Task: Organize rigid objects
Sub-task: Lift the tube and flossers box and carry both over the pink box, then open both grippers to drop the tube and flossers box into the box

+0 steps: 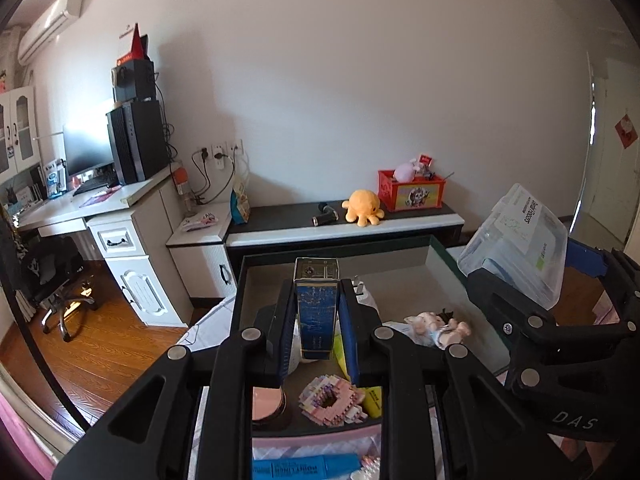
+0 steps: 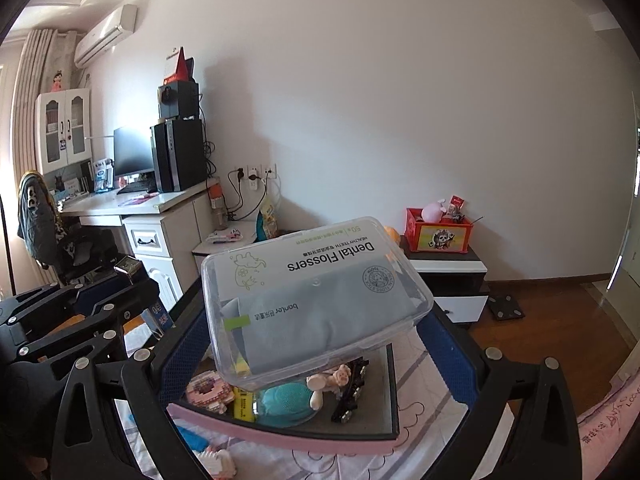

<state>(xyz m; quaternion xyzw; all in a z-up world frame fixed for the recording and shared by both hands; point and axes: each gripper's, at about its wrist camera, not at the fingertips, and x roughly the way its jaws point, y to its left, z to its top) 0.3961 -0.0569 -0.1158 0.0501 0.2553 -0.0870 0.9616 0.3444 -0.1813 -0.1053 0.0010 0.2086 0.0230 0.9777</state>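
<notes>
My left gripper point(image 1: 316, 300) is shut on a tall blue and gold box point(image 1: 316, 312), held upright above the dark tray point(image 1: 280, 260). My right gripper point(image 2: 308, 312) is shut on a clear plastic dental flosser box point(image 2: 316, 292), held tilted over the same tray point(image 2: 394, 392); it also shows in the left wrist view point(image 1: 520, 240) at the right. In the tray lie a pink block toy point(image 1: 332, 400), a small pig figurine point(image 1: 436, 328), a yellow marker point(image 1: 374, 400) and a teal round brush point(image 2: 286, 400).
A blue marker point(image 1: 304, 468) lies on the bedsheet in front of the tray. Behind stands a low cabinet point(image 1: 344, 232) with an orange octopus plush point(image 1: 364, 206) and a red box point(image 1: 412, 192). A white desk point(image 1: 80, 208) with a computer is at the left.
</notes>
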